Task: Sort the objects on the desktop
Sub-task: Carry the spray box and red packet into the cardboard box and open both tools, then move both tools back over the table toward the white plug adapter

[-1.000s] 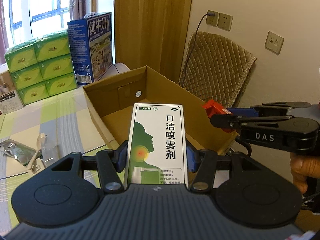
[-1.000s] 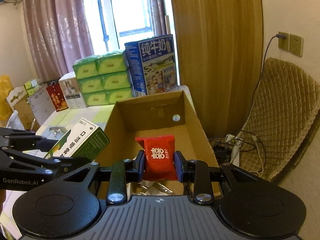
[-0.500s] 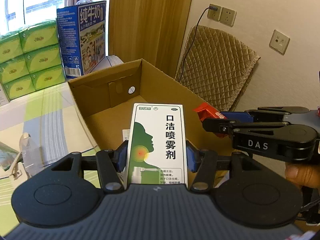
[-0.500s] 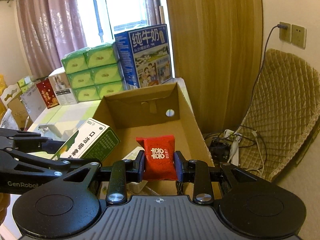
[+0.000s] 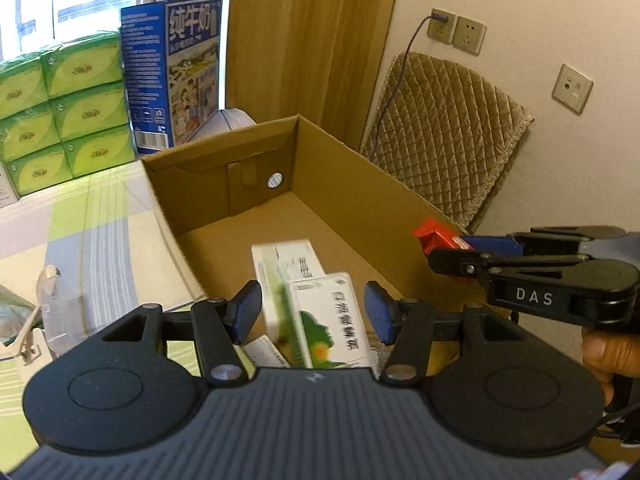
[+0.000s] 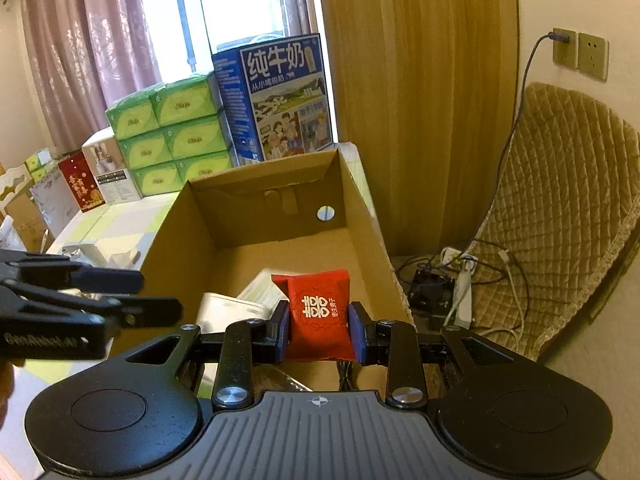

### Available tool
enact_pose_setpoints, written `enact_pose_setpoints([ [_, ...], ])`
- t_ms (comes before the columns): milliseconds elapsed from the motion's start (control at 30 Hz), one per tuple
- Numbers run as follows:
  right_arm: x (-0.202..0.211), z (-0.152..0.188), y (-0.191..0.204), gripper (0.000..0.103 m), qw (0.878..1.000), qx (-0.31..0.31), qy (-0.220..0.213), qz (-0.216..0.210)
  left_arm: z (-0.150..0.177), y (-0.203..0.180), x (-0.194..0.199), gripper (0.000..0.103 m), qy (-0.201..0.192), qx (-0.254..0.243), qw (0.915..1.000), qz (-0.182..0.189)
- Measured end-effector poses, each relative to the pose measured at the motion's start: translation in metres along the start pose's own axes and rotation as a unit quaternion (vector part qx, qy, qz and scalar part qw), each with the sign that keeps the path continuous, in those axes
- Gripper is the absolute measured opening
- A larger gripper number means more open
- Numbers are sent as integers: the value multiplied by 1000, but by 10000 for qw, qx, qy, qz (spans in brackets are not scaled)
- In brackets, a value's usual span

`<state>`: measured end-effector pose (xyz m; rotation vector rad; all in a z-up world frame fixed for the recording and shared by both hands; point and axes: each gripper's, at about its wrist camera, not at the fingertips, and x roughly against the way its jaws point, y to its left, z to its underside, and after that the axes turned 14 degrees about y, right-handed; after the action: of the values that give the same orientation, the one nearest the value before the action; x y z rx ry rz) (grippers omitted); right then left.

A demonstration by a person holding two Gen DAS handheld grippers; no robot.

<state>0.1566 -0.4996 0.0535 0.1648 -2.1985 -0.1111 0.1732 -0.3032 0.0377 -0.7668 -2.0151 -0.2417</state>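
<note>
And the left gripper [image 5: 312, 312] lets go, jaws now wide: the spray box [image 5: 334, 324] has dropped into the cardboard box [image 5: 400, 196], low centre of frame. One sorted! Right gripper [image 6: 318, 330] still clamps the red packet [image 6: 318, 312] over the right wall, open floor behind

the cardboard box [image 5: 224, 168] stands on the table [image 5: 100, 232], its open top facing up. two medicine boxes [image 5: 332, 328] lie inside it at the near end. behind the box stands a milk carton [image 6: 280, 96], with stacked tissue packs [image 6: 172, 140] to its left. right of the box, a quilted chair [image 6: 560, 200] stands against the wall.
</note>
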Motion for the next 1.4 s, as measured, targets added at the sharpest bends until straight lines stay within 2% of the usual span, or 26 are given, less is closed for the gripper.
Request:
enact_pose_setpoints([
  [433,-2,-2,14,28,9998,49,-6,-175,14,20,14,52,-1,178,9998,-120],
  [467,-2,-3,15,34,9997,27,-12,-246,16,21,14,52,4,196,9997,-122],
  [500,-2,-5,15,54,9996,-26,-22,-285,17,22,15,52,8,213,9997,-118],
  [567,1,-5,13,71,9994,-142,-134,-282,21,25,16,52,13,237,9996,-128],
  [800,17,-3,16,71,9993,-140,-238,-238,33,35,29,55,-4,340,9992,-197],
  [1100,52,7,33,71,9986,-154,-409,-305,58,42,68,59,-143,460,9980,-400],
  [1167,59,10,42,71,9983,-112,-441,-362,65,44,78,66,-159,480,9975,-486],
  [1333,74,17,68,75,9976,76,-504,-468,85,52,104,72,-232,568,9958,-680],
  [1400,80,21,78,80,9971,159,-525,-521,96,57,115,74,-262,617,9948,-762],
])
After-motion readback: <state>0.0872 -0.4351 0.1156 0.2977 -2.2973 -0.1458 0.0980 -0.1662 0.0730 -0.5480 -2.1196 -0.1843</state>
